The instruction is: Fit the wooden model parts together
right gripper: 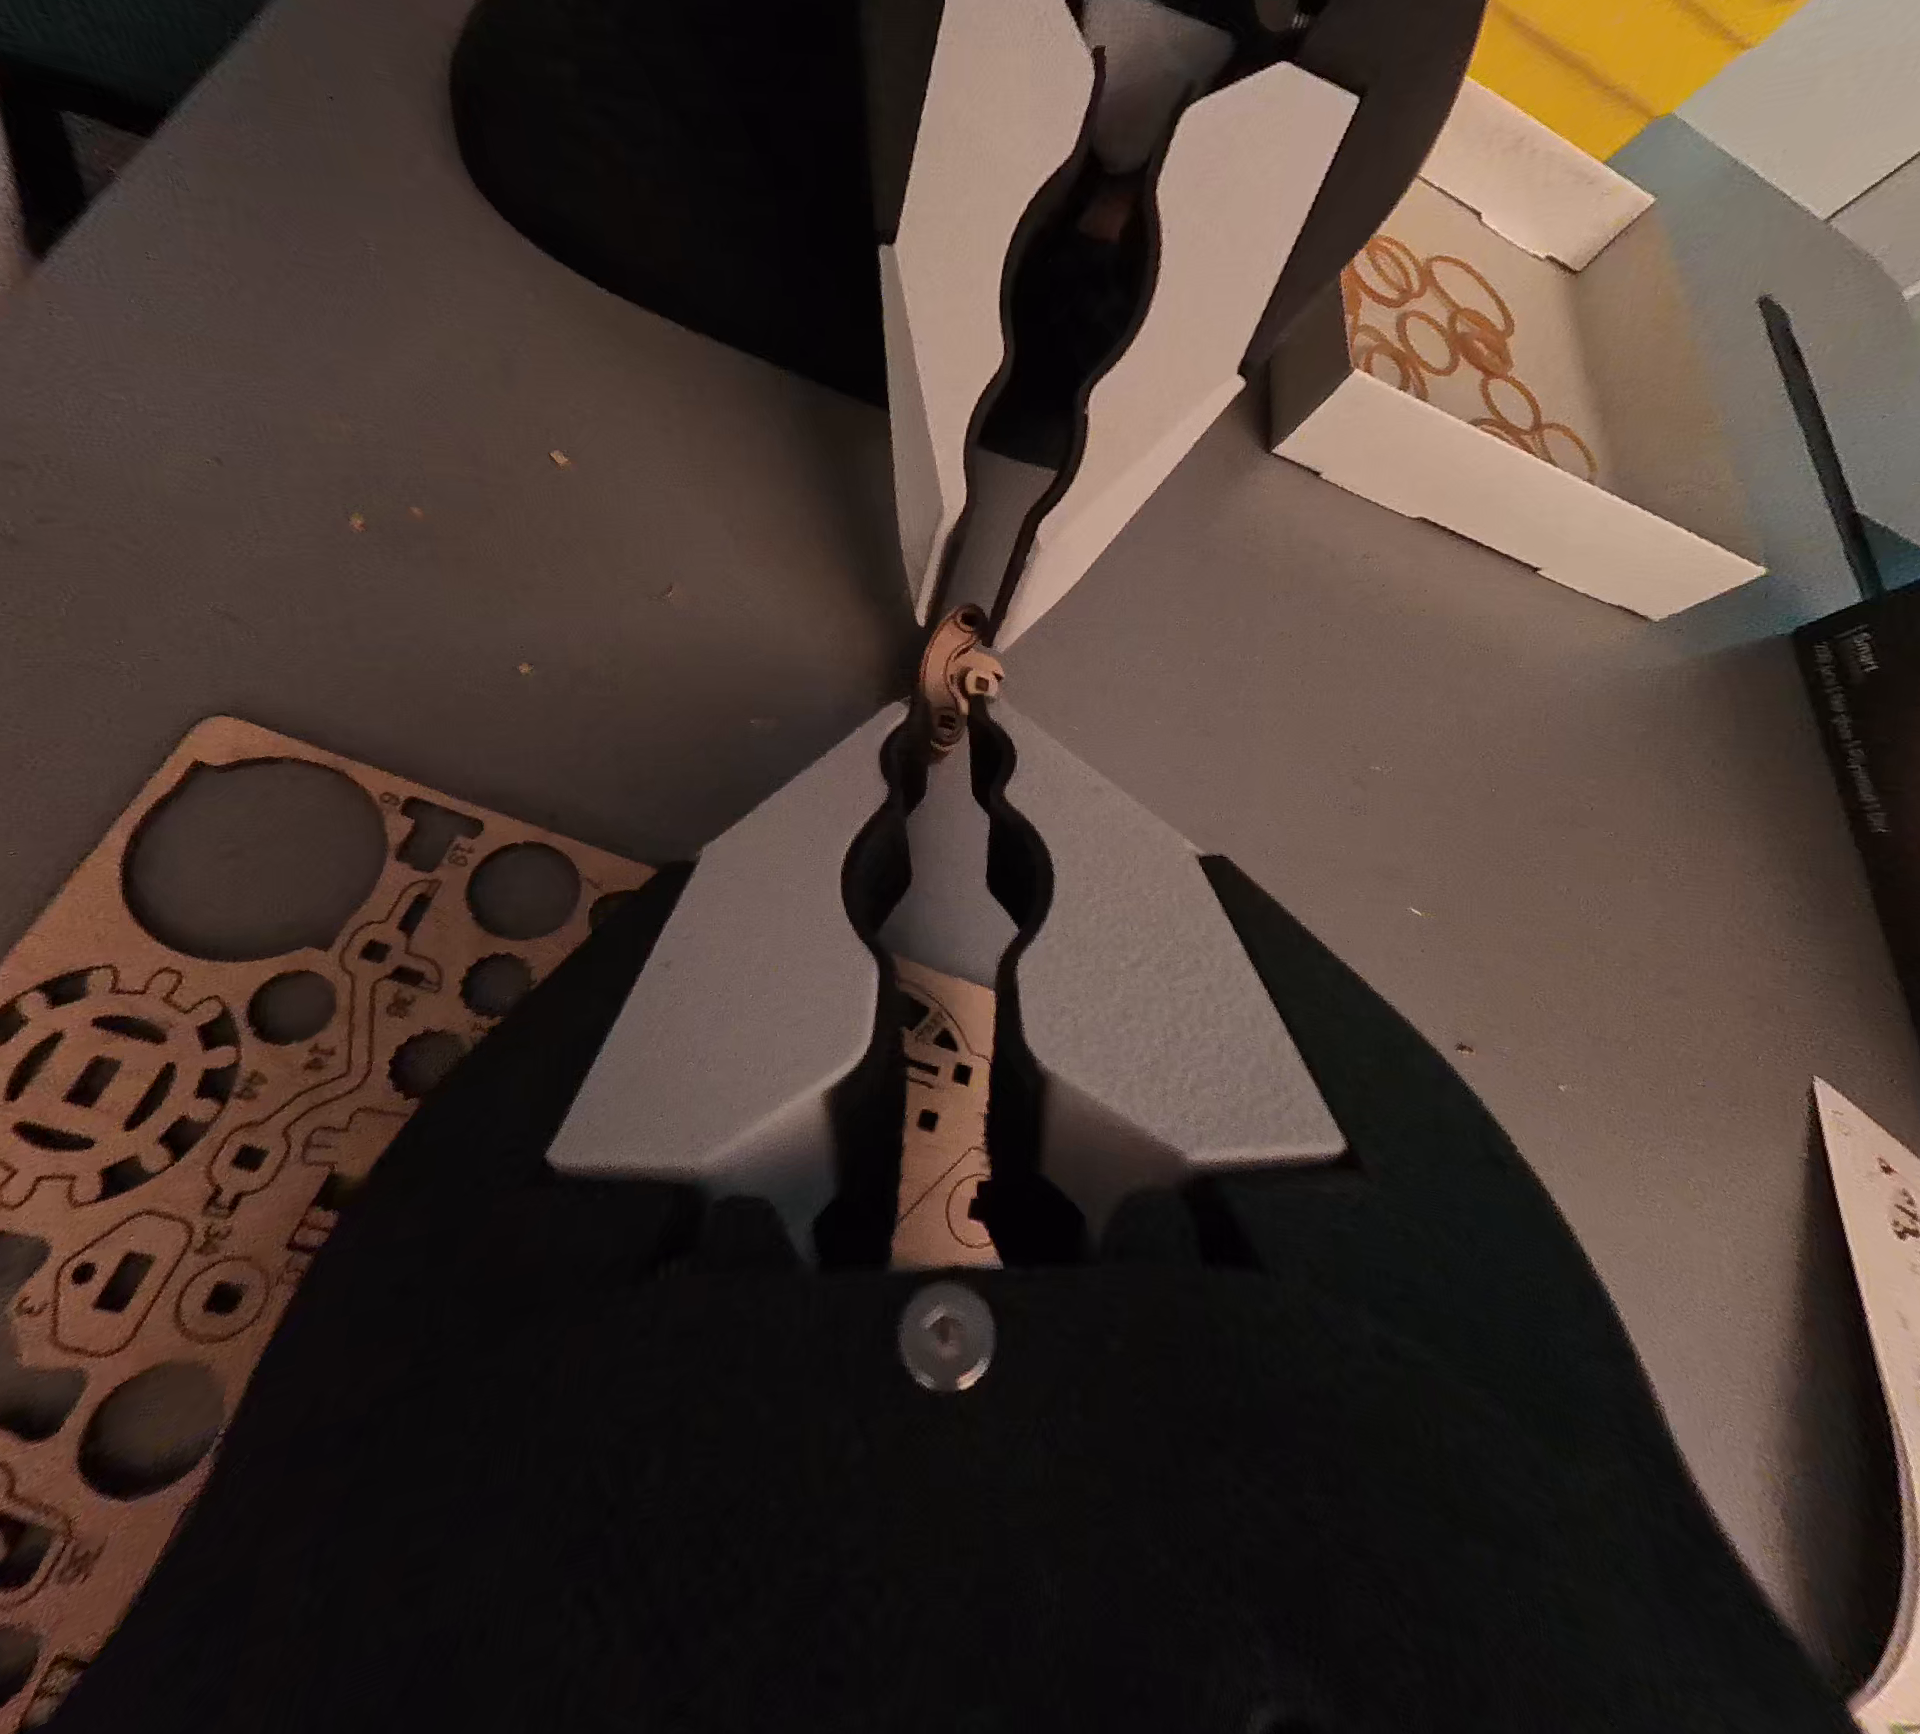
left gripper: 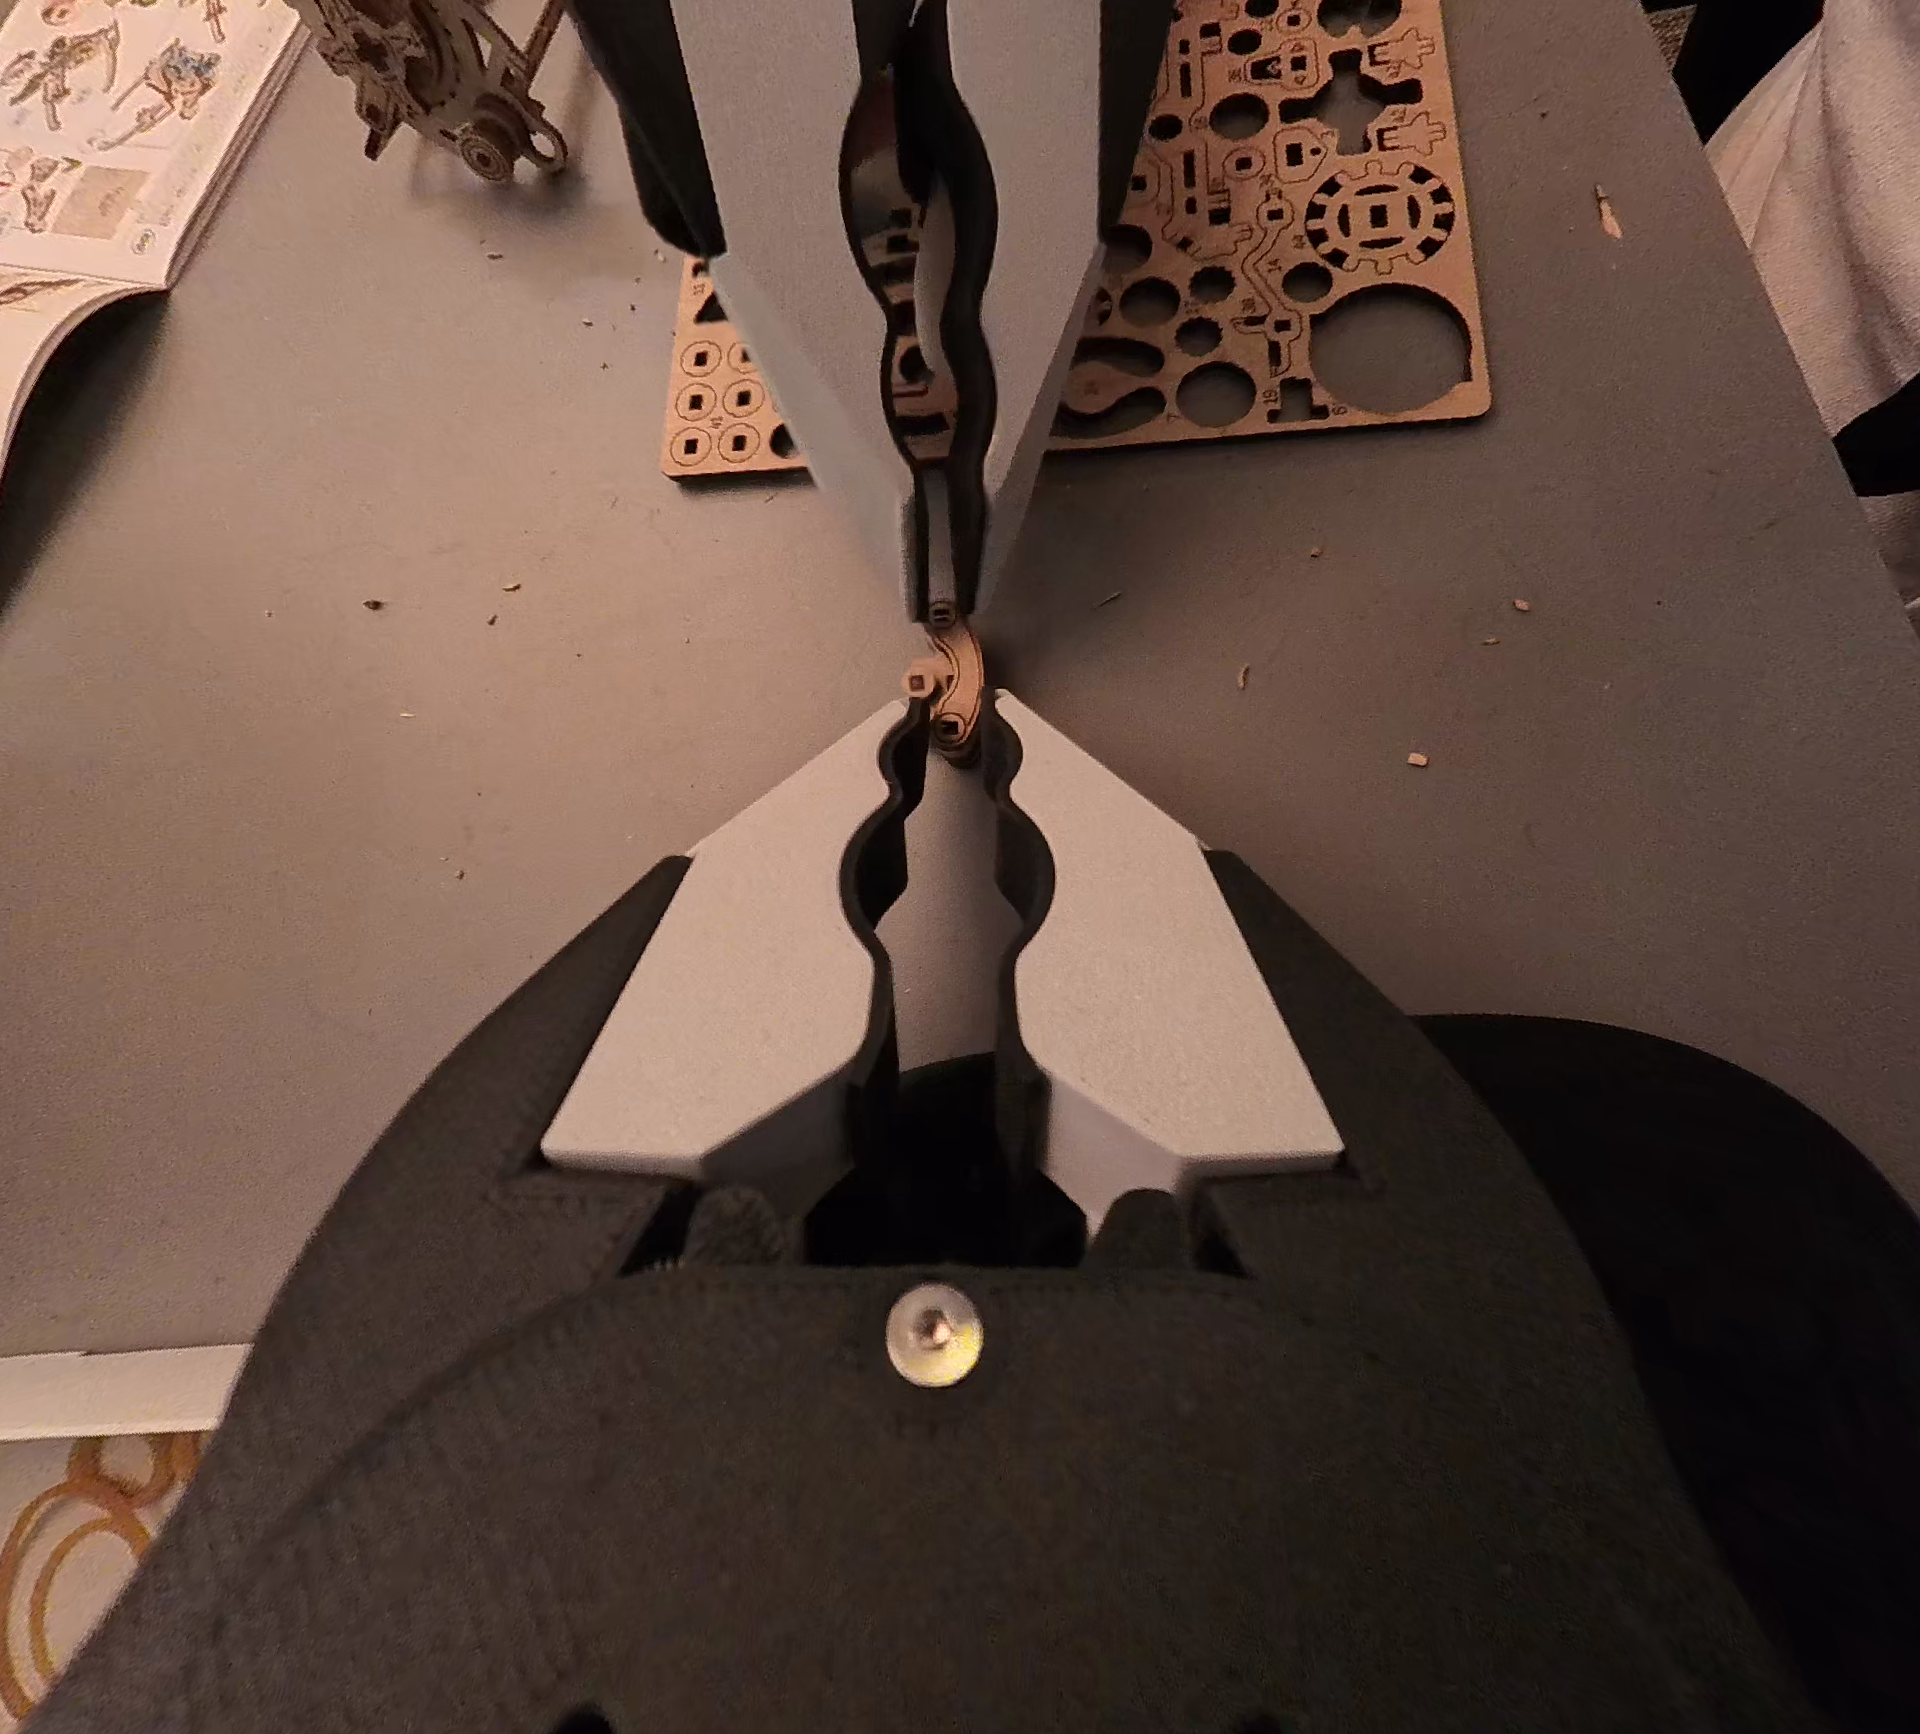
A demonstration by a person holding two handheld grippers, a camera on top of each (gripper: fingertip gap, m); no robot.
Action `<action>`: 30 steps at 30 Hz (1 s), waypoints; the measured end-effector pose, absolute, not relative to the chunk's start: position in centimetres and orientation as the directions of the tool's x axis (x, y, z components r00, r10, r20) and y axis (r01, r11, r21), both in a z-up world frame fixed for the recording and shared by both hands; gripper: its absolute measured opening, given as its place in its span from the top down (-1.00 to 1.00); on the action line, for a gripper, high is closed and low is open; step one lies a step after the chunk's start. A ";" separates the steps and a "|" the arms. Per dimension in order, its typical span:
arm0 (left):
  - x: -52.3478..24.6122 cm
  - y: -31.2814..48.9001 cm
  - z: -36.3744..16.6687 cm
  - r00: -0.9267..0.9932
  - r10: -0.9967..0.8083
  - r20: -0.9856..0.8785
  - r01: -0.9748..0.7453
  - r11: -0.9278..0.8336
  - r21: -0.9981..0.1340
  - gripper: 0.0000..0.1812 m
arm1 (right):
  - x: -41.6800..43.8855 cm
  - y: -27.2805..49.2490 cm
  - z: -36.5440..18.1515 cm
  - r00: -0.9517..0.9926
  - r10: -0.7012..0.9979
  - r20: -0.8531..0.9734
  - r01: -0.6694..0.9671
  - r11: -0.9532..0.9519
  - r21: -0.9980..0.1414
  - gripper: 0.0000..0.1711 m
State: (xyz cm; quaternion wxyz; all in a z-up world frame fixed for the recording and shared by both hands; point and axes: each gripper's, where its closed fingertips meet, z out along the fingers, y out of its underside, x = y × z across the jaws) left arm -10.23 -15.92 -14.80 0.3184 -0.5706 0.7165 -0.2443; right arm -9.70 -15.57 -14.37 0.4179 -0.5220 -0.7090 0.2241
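Above the grey tabletop [left gripper: 416, 541], just in front of the punched-out wooden sheet [left gripper: 1299, 230], the two grippers meet tip to tip. Both hold the work clear of the surface, probably so the joint can be seen and turned from either side.

The left gripper [left gripper: 951, 728] is pinched on the lower end of a small curved wooden part [left gripper: 961, 682], with its fingers drawn nearly together around it. On the side of that curve away from the sheet sits a tiny square-holed wooden piece [left gripper: 920, 678]; how far it is seated I cannot tell.

The right gripper [right gripper: 940, 734] reaches over the sheet and closes on the curved part's other end (in its own view the same curve [right gripper: 945, 666] runs between both pairs of tips). Gripping opposite ends likely steadies the thin part against twisting while the small piece [right gripper: 977, 682] is pressed home.

Left of the sheet stands the partly built wooden model [left gripper: 416, 32], with an open instruction booklet [left gripper: 125, 84] beyond it, kept near for reference. Loose wood crumbs dot the tabletop around the sheet.
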 end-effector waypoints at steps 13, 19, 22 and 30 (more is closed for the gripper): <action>-10.2 -15.9 -14.9 -0.143 -0.976 -0.166 -0.666 0.220 -0.713 0.92 | -9.7 -15.8 -14.6 -0.106 0.957 0.271 0.564 0.283 -0.776 0.89; -10.2 -15.8 -14.8 -0.140 -0.976 -0.164 -0.666 0.215 -0.714 0.93 | -9.8 -15.1 -14.7 -0.084 0.953 0.292 0.567 0.287 -0.772 0.81; -10.2 -15.8 -14.8 -0.137 -0.977 -0.163 -0.666 0.213 -0.715 0.93 | -9.8 -15.0 -15.0 -0.095 0.954 0.285 0.582 0.286 -0.762 0.80; -10.2 -15.7 -14.8 -0.136 -0.976 -0.169 -0.665 0.217 -0.715 0.94 | -9.7 -14.9 -14.2 -0.097 0.967 0.233 0.542 0.248 -0.803 0.82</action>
